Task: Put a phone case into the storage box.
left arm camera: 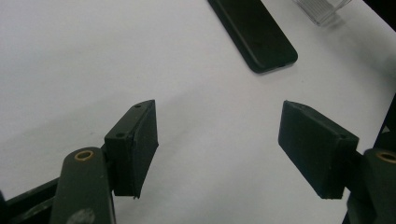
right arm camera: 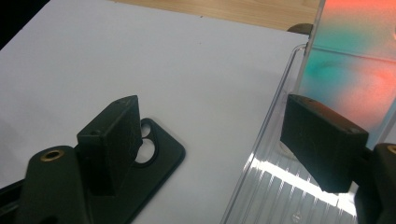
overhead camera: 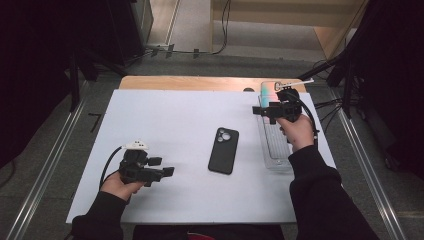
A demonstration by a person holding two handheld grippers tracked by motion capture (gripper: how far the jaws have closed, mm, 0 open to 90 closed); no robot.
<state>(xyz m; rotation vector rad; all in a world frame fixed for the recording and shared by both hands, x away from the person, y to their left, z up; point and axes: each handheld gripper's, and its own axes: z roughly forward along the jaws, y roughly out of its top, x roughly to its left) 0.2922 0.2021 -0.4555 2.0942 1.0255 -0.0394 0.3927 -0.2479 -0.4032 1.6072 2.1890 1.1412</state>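
Observation:
A black phone (overhead camera: 223,150) lies face down, camera end away from me, in the middle of the white board (overhead camera: 165,120). To its right stands a clear ribbed tray (overhead camera: 272,145), and a teal and pink panel (overhead camera: 267,90) stands upright at the tray's far end. My right gripper (overhead camera: 264,112) hovers over the tray's far part, open, nothing between its jaws. In the right gripper view (right arm camera: 212,105) the phone (right arm camera: 159,154) lies left, the tray (right arm camera: 271,186) and panel (right arm camera: 350,60) right. My left gripper (overhead camera: 162,166) rests open at the front left, pointing toward the phone (left arm camera: 254,32); it (left arm camera: 218,112) holds nothing.
The white board covers a wooden table whose bare edge (overhead camera: 200,82) shows at the back. A tray corner (left arm camera: 322,9) shows beyond the phone in the left gripper view. Metal rails (overhead camera: 50,165) run along the floor on both sides, and cables (overhead camera: 325,105) trail at the right.

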